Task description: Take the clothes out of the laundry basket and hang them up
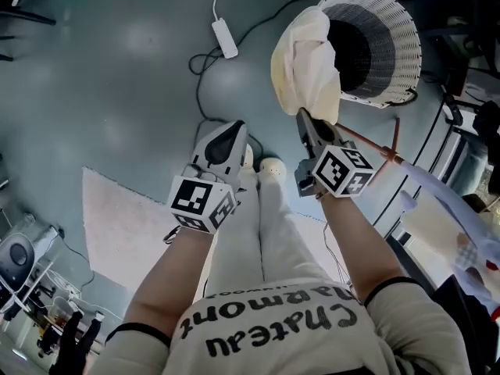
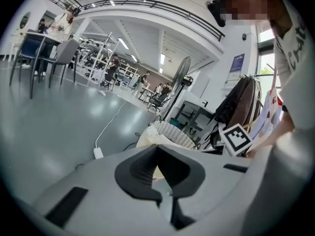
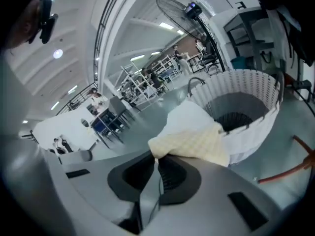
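Head view: the right tool [image 1: 306, 127] is clamped on a cream garment [image 1: 308, 65]. The garment hangs bunched from the jaw tips, raised in front of the left rim of the white woven laundry basket [image 1: 394, 49], which stands on the floor [image 1: 117, 92] at far right.

Right gripper view confirms the hold. The right tool [image 3: 156, 162] has its jaws pressed together on a small fold of the garment [image 3: 194, 136], and most of the cloth spills beyond the tips toward the basket [image 3: 256, 107]. Whether the lower hem rests on the rim or clears it cannot be told.

The left tool [image 1: 226, 143] sits near and to the left. In the left gripper view the left tool [image 2: 157, 156] has its jaws together on nothing.

Risks noted:

1. All the cloth hangs from one narrow pinch. A quick swing could pull the fold free and drop the garment on the floor.
2. If the hem lies on the woven rim, it may snag and drag or tip the basket (it looks light).
3. A reddish rod [image 1: 375, 148] lies just right of the right tool, and its purpose is not certain. Loose cloth carried rightward could foul it.
4. A white cable [image 1: 205, 76] lies on the floor just beyond the person's shoes [image 1: 272, 165]. A step forward could catch it.
5. The left tool gives no support, so spreading the garment for hanging is likely to be awkward until it takes a second hold.
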`<state>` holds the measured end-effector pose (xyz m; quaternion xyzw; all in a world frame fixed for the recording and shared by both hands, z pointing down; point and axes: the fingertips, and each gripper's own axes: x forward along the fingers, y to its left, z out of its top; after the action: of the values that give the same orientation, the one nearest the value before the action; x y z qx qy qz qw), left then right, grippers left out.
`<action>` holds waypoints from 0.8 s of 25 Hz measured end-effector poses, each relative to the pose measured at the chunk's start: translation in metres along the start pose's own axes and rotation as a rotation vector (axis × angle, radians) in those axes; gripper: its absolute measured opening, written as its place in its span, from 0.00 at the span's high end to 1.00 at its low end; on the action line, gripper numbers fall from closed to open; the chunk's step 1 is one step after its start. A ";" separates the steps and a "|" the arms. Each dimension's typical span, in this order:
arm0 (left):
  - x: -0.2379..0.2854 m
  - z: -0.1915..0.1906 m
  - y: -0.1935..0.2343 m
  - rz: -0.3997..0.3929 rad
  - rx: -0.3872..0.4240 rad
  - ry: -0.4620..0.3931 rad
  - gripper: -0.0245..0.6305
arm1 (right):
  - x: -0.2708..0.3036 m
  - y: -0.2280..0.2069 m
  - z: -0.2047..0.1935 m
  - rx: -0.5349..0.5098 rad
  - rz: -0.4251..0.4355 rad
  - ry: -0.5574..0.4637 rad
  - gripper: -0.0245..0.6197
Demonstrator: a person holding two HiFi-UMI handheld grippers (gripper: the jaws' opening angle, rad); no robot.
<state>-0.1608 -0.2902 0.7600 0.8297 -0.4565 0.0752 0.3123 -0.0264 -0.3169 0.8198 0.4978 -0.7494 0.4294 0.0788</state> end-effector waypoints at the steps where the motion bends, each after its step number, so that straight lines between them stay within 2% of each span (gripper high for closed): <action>1: -0.005 0.013 -0.007 0.000 0.014 -0.009 0.95 | -0.016 0.010 0.017 -0.006 0.022 -0.017 0.89; 4: -0.019 0.054 -0.028 -0.017 0.044 -0.035 0.95 | -0.056 0.034 0.073 -0.037 0.065 -0.068 0.89; 7: -0.027 0.089 -0.053 -0.072 0.031 -0.034 0.95 | -0.088 0.059 0.136 -0.085 0.099 -0.119 0.90; 8: -0.030 0.101 -0.063 -0.095 0.019 -0.034 0.92 | -0.098 0.068 0.158 -0.097 0.113 -0.140 0.90; 10: -0.037 0.119 -0.086 -0.139 0.005 -0.032 0.80 | -0.120 0.088 0.199 -0.122 0.136 -0.179 0.90; 11: -0.041 0.127 -0.098 -0.167 0.005 -0.025 0.78 | -0.132 0.097 0.217 -0.135 0.143 -0.193 0.90; 14: -0.055 0.151 -0.142 -0.282 0.045 -0.002 0.82 | -0.174 0.123 0.266 -0.176 0.146 -0.224 0.90; 16: -0.065 0.175 -0.163 -0.311 0.092 -0.021 0.82 | -0.205 0.143 0.299 -0.192 0.164 -0.257 0.90; 18: -0.073 0.200 -0.178 -0.324 0.110 -0.054 0.76 | -0.238 0.169 0.328 -0.197 0.205 -0.297 0.90; 20: -0.081 0.221 -0.198 -0.361 0.127 -0.067 0.72 | -0.270 0.207 0.351 -0.233 0.283 -0.327 0.90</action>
<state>-0.0834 -0.2852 0.4625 0.9182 -0.3049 0.0189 0.2521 0.0464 -0.3589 0.3384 0.4383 -0.8589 0.2608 -0.0475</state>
